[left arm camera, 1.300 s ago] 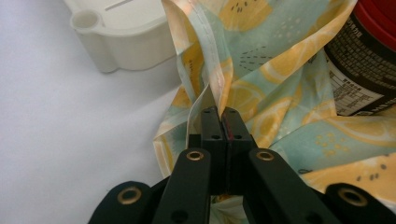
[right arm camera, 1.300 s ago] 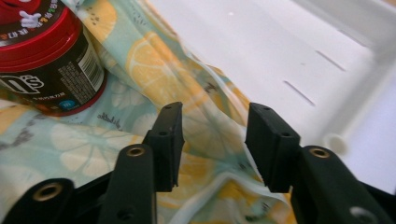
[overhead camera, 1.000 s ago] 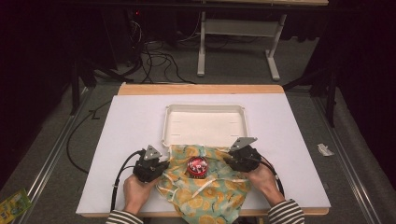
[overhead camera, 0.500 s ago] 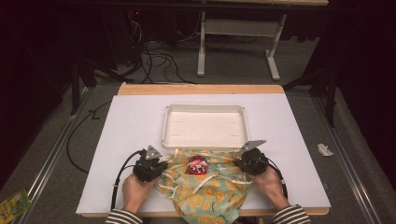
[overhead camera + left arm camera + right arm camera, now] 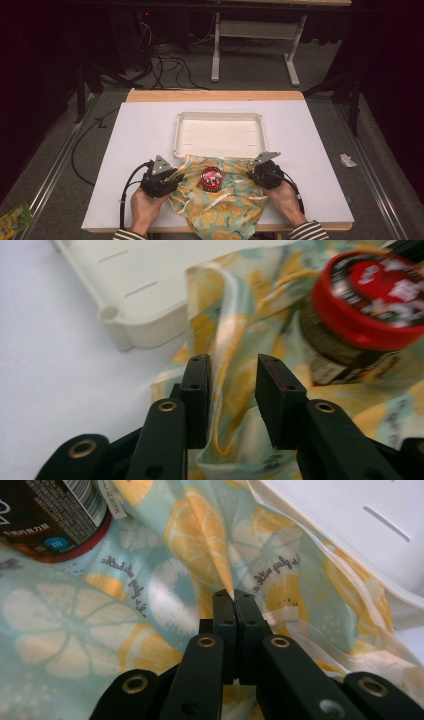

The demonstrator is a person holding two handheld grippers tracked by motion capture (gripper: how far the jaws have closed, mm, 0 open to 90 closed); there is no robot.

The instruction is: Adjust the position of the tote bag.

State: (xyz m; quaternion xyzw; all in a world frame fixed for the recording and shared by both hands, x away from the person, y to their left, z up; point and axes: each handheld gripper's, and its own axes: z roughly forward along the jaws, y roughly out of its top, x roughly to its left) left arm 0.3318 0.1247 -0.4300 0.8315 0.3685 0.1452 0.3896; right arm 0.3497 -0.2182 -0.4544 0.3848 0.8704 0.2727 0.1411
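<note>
A lemon-print cloth lies at the table's front edge with a red-lidded jar standing on it. My left gripper is at the cloth's left edge. Its jaws have just been opening and now stand apart, with a loose fold of cloth between them. The jar is just beyond, to the right. My right gripper is at the cloth's right edge, shut on a pinched ridge of cloth at its tips. The jar's base shows at upper left.
A white tray sits just behind the cloth, which touches its front rim; its corner and wall lie close to both grippers. White table surface spreads around. Cables trail from each gripper toward the person.
The right gripper has moved slightly right and toward the person, drawing the cloth's right edge outward. The left hand has barely shifted.
</note>
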